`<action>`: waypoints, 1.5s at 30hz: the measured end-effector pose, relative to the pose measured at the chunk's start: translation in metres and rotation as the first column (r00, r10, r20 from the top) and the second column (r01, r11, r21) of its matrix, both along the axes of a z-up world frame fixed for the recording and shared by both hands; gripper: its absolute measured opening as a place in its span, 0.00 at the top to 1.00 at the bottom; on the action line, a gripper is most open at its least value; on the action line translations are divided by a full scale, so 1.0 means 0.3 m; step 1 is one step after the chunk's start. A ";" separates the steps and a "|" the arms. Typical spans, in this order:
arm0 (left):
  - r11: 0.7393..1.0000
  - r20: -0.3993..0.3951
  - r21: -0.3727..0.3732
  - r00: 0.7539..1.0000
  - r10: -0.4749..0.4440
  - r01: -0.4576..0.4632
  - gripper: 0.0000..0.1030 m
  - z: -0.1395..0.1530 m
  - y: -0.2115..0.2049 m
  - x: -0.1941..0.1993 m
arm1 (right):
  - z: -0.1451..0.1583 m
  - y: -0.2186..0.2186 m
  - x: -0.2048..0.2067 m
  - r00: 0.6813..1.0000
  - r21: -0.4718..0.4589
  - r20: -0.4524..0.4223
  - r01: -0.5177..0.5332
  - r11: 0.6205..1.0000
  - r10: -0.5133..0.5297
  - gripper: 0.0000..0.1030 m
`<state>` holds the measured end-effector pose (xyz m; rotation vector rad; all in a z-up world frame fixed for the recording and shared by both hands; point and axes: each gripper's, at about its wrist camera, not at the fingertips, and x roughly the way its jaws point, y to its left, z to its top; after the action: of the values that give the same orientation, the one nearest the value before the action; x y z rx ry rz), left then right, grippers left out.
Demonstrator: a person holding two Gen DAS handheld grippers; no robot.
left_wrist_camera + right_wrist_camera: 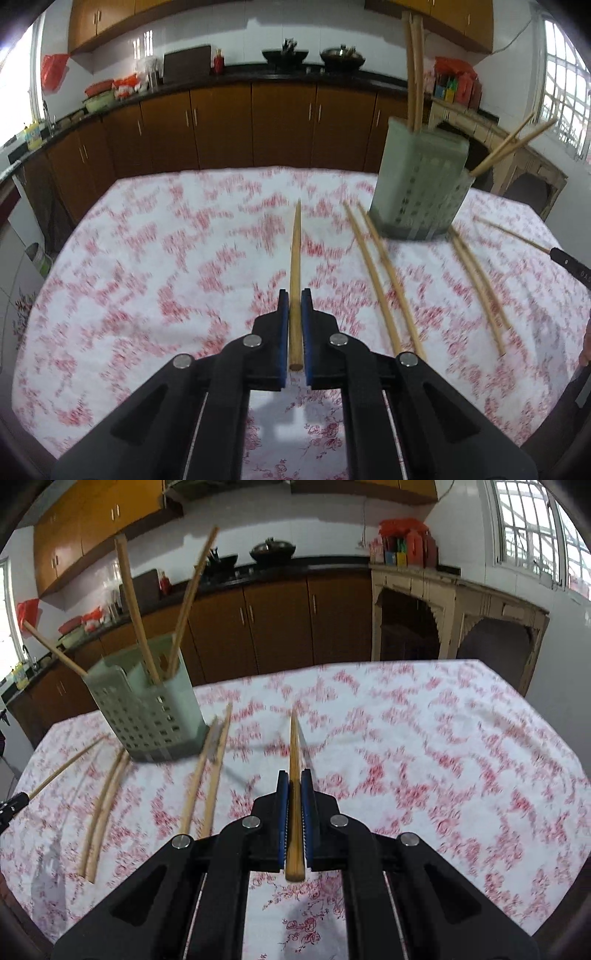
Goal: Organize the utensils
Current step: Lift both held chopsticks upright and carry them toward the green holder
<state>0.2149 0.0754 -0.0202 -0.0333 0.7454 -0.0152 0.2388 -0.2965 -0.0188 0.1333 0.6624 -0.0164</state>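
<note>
The left gripper (294, 299) is clenched on a single wooden chopstick (295, 266), its blue pads pressing both sides of the shaft near the thick end. The stick runs straight up the middle of the left wrist view, its tip over the flowered tablecloth (147, 295). The right gripper (294, 780) likewise grips a darker chopstick (294, 749) between its blue pads, the blunt end poking out toward the camera at lower centre and the tip pointing toward the upper middle of the frame.

Further out in the left wrist view, a pair of loose chopsticks (380, 280) lies on the cloth just right of centre, slanting toward the lower right. Another pair (480, 288) lies farther right. A pale green perforated utensil holder (417, 184) stands on the cloth in the upper right, with chopsticks (413, 74) standing in it and leaning out of it. At the right edge a black tip, seemingly the other gripper, shows with a thin stick.

In the right wrist view the holder sits in the upper left, and the loose pairs lie on the cloth below it, left of centre. Both pictures are blurred. Brown cabinets (221, 122) and a dark counter fill the background.
</note>
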 end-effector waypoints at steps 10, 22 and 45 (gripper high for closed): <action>1.000 0.115 -0.021 0.993 -0.001 0.003 0.93 0.144 0.012 -0.018 | 0.091 0.004 -0.025 0.996 -0.002 0.088 -0.003 1.000 0.004 0.93; 0.999 0.208 -0.041 0.978 -0.004 0.013 0.93 0.256 0.000 -0.005 | 0.164 -0.007 -0.021 0.989 0.025 0.150 -0.007 1.000 0.003 0.93; 0.998 0.257 -0.064 0.966 0.007 0.010 0.93 0.336 0.003 -0.005 | 0.234 0.019 -0.029 0.978 0.015 0.209 -0.031 0.999 0.027 0.93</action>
<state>0.2133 0.0763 0.0805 -0.0908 0.4843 -0.0446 0.2300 -0.2909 0.0514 0.1403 0.4544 0.0311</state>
